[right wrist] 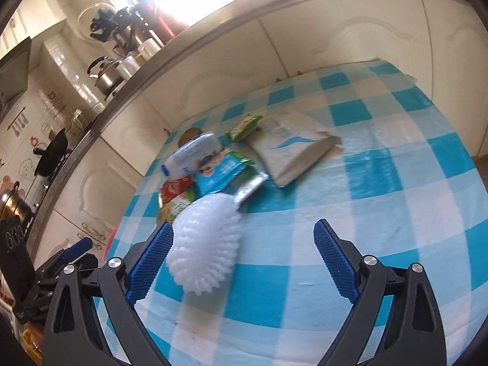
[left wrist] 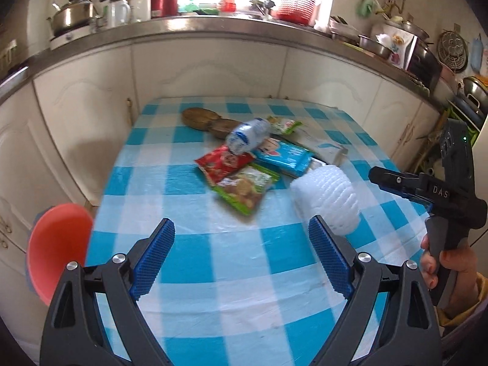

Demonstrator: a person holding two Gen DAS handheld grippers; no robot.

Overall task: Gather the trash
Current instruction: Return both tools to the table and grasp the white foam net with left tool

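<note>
From my left wrist camera, my left gripper (left wrist: 241, 262) hangs over the near part of the table (left wrist: 195, 262) with the blue and white checked cloth. Its two blue pads are wide apart and nothing is between them. The trash lies in a small heap near the middle of the table: a crushed plastic bottle (left wrist: 247, 135) on top, a red snack packet (left wrist: 222, 163) and a green snack packet (left wrist: 244, 187) in front of it, a blue packet (left wrist: 282, 155) to the right, and a white paper bag (left wrist: 324, 149) behind that. A white foam net (left wrist: 328, 199) lies nearest to me, just beside my right pad. At the left edge of the table a red bin (left wrist: 58, 247) shows below the cloth. On the right my right hand (left wrist: 439, 267) holds the right gripper (left wrist: 399, 183); from this side I cannot tell how its jaws stand.

From my right wrist camera, my right gripper (right wrist: 244, 259) has its jaws wide apart too, and they hold nothing. The white foam net (right wrist: 207, 244) lies just beside my left pad, maybe touching it. Behind it the blue packet (right wrist: 219, 172), the bottle (right wrist: 190, 157) and the white paper bag (right wrist: 292, 149) lie on the cloth. A small green packet (right wrist: 244, 126) lies further back.
</note>
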